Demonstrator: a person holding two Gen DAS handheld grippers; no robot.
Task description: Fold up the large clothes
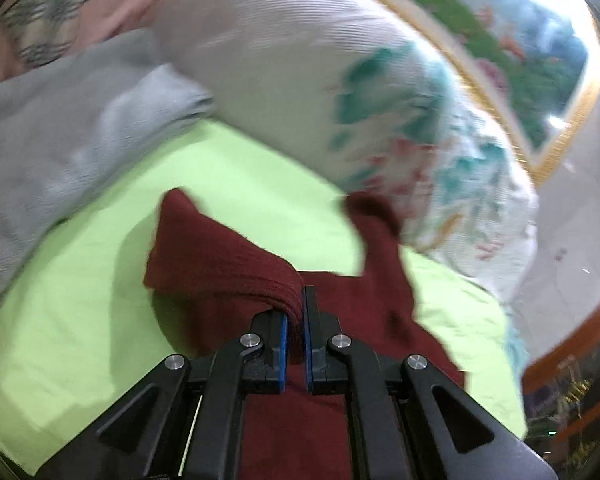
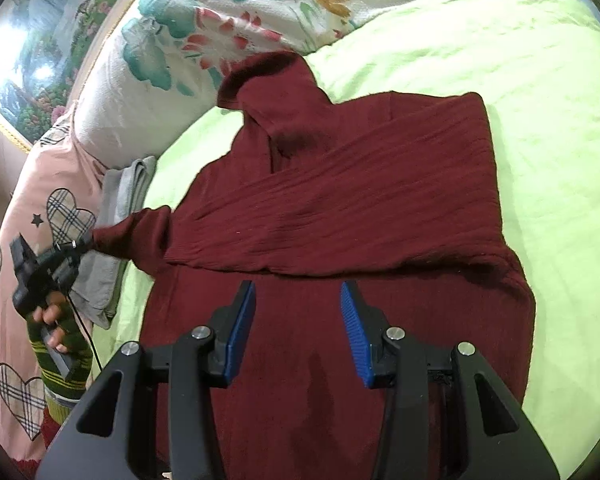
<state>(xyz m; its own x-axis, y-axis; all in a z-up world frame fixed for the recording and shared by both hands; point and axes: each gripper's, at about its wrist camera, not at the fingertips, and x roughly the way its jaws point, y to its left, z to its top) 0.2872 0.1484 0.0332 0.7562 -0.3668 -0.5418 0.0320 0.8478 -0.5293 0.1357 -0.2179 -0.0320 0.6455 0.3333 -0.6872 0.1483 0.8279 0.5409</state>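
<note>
A dark red ribbed sweater (image 2: 340, 208) lies on a light green bed sheet (image 2: 500, 80), its turtleneck collar toward the pillows and one sleeve folded across the chest. My left gripper (image 1: 296, 308) is shut on the cuff of the other sleeve (image 1: 228, 264) and holds it raised; in the right wrist view it (image 2: 86, 242) shows at the left, pulling that sleeve (image 2: 140, 236) out sideways. My right gripper (image 2: 298, 292) is open and empty, hovering above the sweater's lower body.
A floral white pillow (image 2: 172, 40) and a pink duvet with plaid hearts (image 2: 28, 208) lie along the bed's head and left. A folded grey garment (image 2: 116, 216) sits beside the sweater. A framed landscape picture (image 2: 32, 60) hangs behind.
</note>
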